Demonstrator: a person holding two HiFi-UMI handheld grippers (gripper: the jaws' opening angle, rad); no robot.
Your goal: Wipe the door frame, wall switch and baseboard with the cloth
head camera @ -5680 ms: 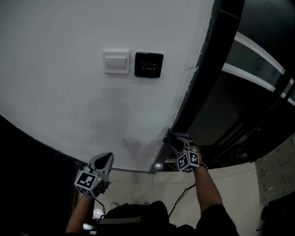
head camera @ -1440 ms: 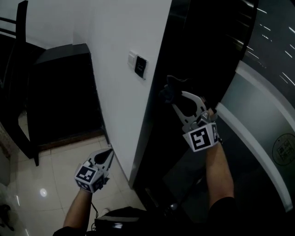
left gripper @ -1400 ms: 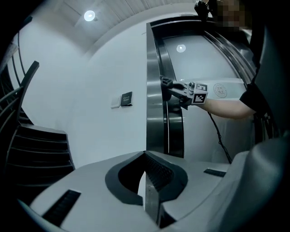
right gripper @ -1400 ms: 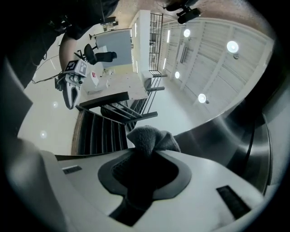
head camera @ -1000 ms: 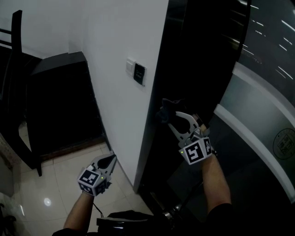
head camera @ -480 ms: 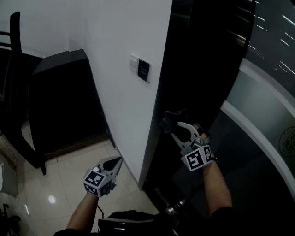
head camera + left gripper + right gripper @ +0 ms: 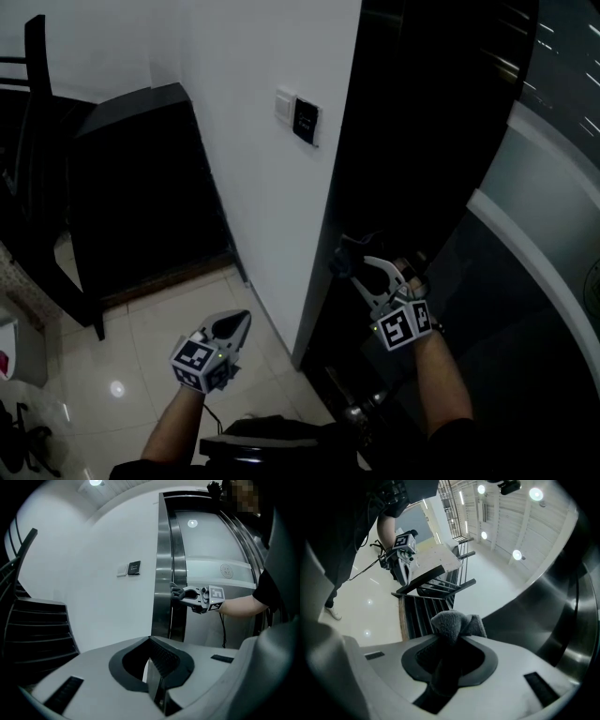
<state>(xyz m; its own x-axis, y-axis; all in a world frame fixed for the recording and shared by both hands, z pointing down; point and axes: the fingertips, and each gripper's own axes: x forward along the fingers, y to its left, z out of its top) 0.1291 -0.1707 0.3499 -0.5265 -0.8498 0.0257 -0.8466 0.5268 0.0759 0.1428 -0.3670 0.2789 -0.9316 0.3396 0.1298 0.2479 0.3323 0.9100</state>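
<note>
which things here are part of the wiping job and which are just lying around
Job: cloth in the right gripper, door frame, wall switch.
Just there: exit button, black furniture by the wall, left gripper (shut, empty).

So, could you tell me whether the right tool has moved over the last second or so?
Yes: the right tool, holding the cloth, has slid down the door frame, now farther below the wall switch.
</note>
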